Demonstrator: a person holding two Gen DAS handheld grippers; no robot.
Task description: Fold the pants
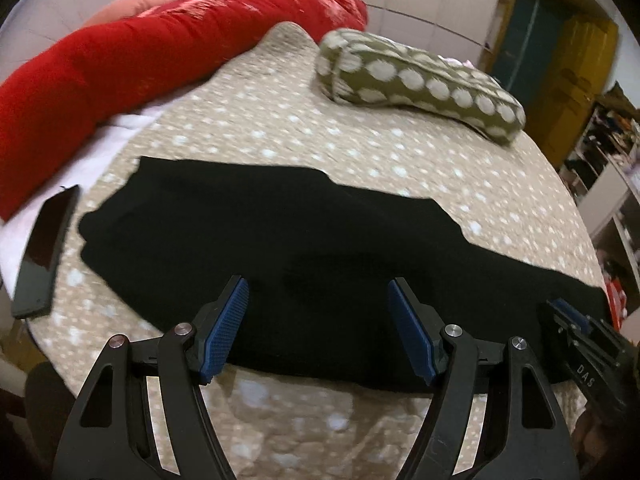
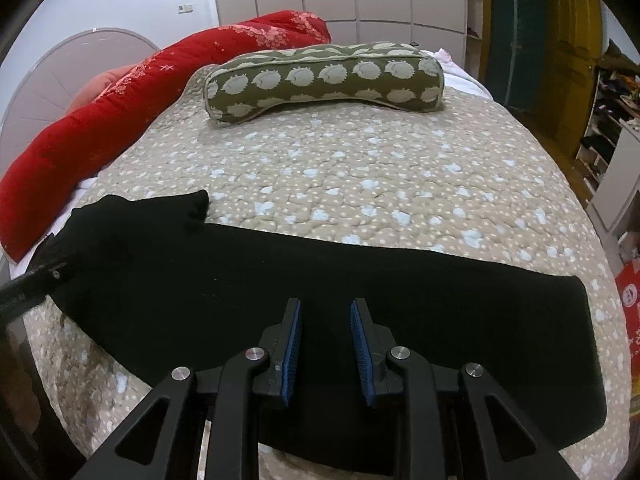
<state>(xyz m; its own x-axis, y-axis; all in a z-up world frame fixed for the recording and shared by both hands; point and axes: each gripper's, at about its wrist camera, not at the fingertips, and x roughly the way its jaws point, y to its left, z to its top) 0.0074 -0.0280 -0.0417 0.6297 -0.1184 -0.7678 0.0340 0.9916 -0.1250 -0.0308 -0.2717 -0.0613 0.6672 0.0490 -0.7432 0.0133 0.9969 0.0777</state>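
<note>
Black pants (image 1: 280, 220) lie flat in a long strip across the near part of a beige dotted quilt (image 1: 320, 132). My left gripper (image 1: 317, 282) hovers over their near edge, jaws wide open, nothing between the blue pads. In the right wrist view the pants (image 2: 240, 272) run from a bunched end at the left to a straight hem at the right. My right gripper (image 2: 326, 304) hangs over their middle with a narrow gap between its pads and no cloth pinched. It also shows at the right edge of the left view as the right gripper (image 1: 568, 310).
A green spotted bolster (image 2: 320, 80) lies across the far side of the bed. A red blanket (image 2: 100, 128) runs along the left side. A dark phone (image 1: 40, 252) rests at the left edge of the quilt. Shelves (image 2: 612, 120) stand to the right.
</note>
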